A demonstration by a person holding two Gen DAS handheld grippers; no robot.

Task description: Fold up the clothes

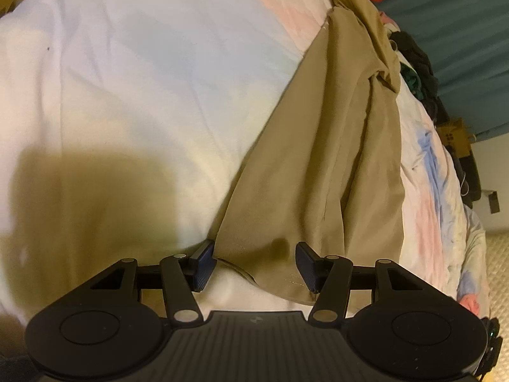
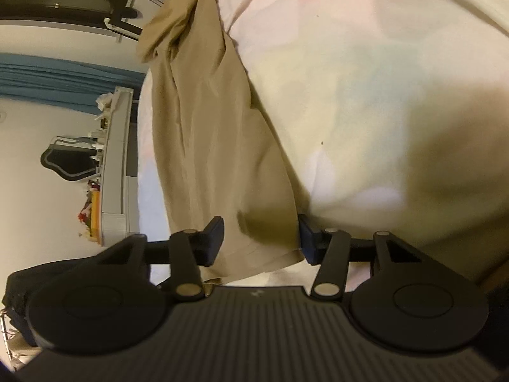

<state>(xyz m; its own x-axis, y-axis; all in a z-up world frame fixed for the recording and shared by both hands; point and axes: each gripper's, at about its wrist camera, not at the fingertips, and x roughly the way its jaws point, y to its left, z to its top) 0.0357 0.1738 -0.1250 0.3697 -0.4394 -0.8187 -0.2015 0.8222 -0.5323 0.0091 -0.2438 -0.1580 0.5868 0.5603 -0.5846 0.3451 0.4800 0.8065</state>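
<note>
A khaki garment (image 1: pixel 318 175) lies stretched out lengthwise on a bed with a pale pastel cover (image 1: pixel 143 79); its far end is bunched up. My left gripper (image 1: pixel 256 265) hangs low over the garment's near hem, jaws apart. The left fingertip (image 1: pixel 203 262) is at the cloth's left edge. In the right wrist view the same garment (image 2: pixel 206 143) runs away from me over the cover (image 2: pixel 366 95). My right gripper (image 2: pixel 259 242) straddles the other end's hem, one finger at each side of the flat cloth. Neither pair of pads visibly pinches the fabric.
A heap of dark clothes (image 1: pixel 420 70) sits at the bed's far right edge, with a teal curtain (image 1: pixel 461 47) and carpet (image 1: pixel 499 270) beyond. The right wrist view shows a white shelf unit (image 2: pixel 116 159) with small items and a dark bundle (image 2: pixel 19 286) at lower left.
</note>
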